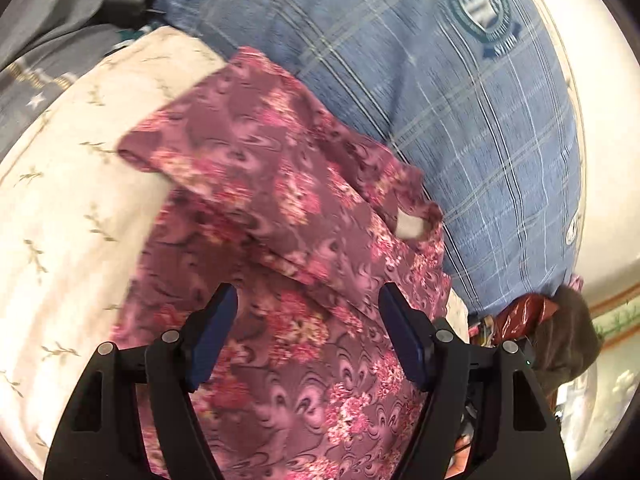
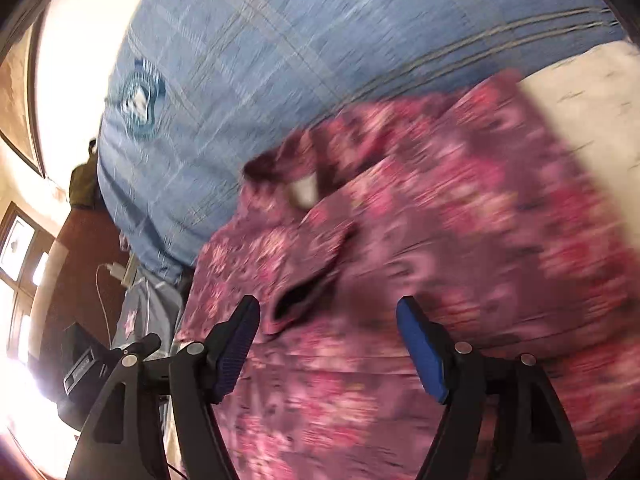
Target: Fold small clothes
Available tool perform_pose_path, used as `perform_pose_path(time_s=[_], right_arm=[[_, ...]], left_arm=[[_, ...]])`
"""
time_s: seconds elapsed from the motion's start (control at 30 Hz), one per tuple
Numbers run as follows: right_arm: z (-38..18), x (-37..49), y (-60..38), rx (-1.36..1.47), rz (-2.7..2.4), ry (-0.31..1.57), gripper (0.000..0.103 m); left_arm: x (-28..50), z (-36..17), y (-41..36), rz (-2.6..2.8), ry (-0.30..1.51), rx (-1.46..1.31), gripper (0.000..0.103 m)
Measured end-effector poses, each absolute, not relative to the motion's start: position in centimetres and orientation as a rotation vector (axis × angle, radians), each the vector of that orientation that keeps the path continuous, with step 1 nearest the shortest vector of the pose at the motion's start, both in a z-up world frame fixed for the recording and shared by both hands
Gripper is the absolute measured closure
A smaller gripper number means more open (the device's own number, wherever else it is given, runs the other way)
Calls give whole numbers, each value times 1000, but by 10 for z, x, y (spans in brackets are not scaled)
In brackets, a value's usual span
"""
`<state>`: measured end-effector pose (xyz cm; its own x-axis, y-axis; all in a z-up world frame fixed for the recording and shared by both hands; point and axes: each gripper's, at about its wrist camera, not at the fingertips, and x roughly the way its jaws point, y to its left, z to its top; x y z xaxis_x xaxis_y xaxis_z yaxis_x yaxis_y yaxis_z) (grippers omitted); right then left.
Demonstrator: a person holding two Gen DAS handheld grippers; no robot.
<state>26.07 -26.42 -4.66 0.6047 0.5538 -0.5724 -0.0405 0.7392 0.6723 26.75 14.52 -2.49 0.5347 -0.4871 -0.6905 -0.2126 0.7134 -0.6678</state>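
Note:
A small maroon garment with pink flowers [image 1: 280,216] lies on a cream leaf-print sheet [image 1: 68,208], with one part folded over the rest and a white neck label [image 1: 410,227] showing. My left gripper [image 1: 308,300] is open and empty just above the garment's near part. In the right wrist view the same garment [image 2: 440,232] is motion-blurred, its label [image 2: 304,194] near the collar. My right gripper [image 2: 328,312] is open and empty above the garment, close to a dark sleeve or neck opening [image 2: 298,300].
A large blue plaid quilt with a round crest [image 1: 480,0] lies beyond the garment, also in the right wrist view [image 2: 280,40]. Grey starred fabric [image 1: 36,92] sits far left. A white charger and cable [image 2: 114,270] and a black device [image 2: 84,364] lie off the bed's left.

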Motion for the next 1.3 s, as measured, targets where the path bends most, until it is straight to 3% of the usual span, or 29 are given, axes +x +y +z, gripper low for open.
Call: perform_pose_path(time_s=[0.1,0.13,0.17,0.23,0.43,0.7,0.73,0.77,0.8,0.97,1.13,1.3], right_arm=[[-48,275,-240,612,313,880,32],[-46,278,-235,586,287,880,50],[-44,283,-231,575,301,891,93],[-40,285,-234,593,320,898,97],[-7,260,-318,638,211,708,97],[-38,264,-369,692,120,781,97],[-40,265,-369,685,120,793,96],[-39,268,-368,675,120,803,96],[-34,269,-365,675,135,796,96],[17,239,-377,719,261,519,97],[-45,258,-364,567,114,859,97],[-22,227,-370,591,75,734,90]], left_arm=[[264,-32,157,-178,1025,-817,30],[263,-35,156,-182,1029,-828,30],[263,-37,158,-181,1033,-831,30],[264,-40,153,-179,1040,-826,30],[271,-50,147,-164,1048,-863,30],[294,-55,136,-103,1036,-911,33],[300,-52,137,-88,1017,-907,55],[305,-48,137,-78,1008,-882,90],[309,-42,139,-59,1003,-856,99],[306,-21,155,-8,903,-813,99],[306,-64,149,60,1059,-750,98],[278,-67,163,-9,1047,-856,97]])
